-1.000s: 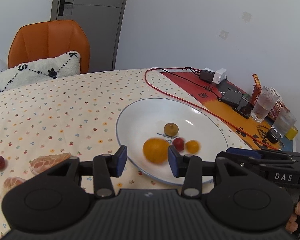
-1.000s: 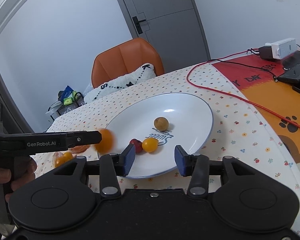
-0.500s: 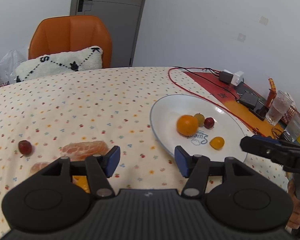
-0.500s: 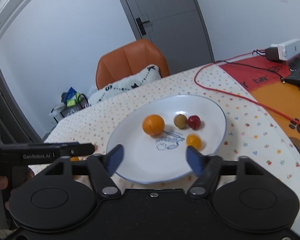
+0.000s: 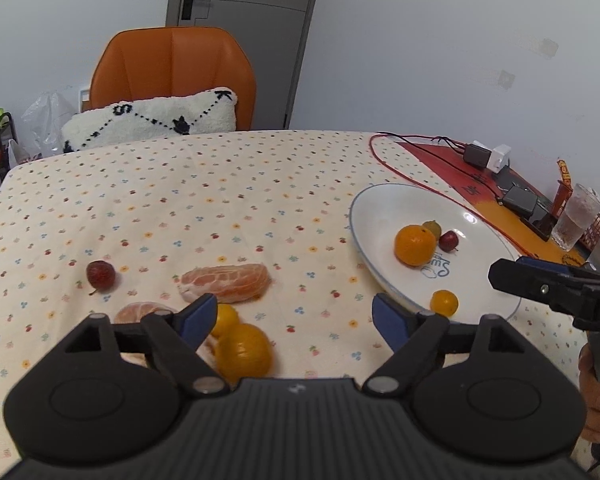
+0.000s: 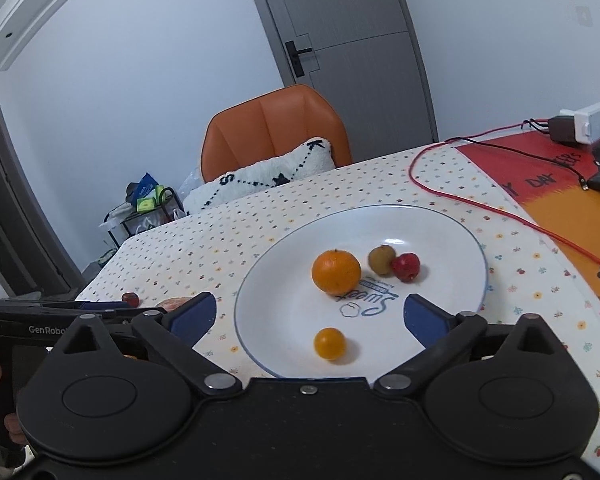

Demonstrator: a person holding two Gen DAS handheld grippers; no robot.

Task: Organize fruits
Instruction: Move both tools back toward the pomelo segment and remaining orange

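Your right gripper (image 6: 306, 316) hangs over the near rim of the white plate (image 6: 452, 236), jaws just spread wide and empty; the orange (image 6: 336, 272) lies beyond them, mid-plate. Your left gripper (image 5: 288, 314), jaws likewise parting and empty, overhangs a peeled orange (image 5: 244, 350) near the bench's front edge.

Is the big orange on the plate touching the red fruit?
Apart. The right wrist view shows white plate between the big orange and the red fruit.
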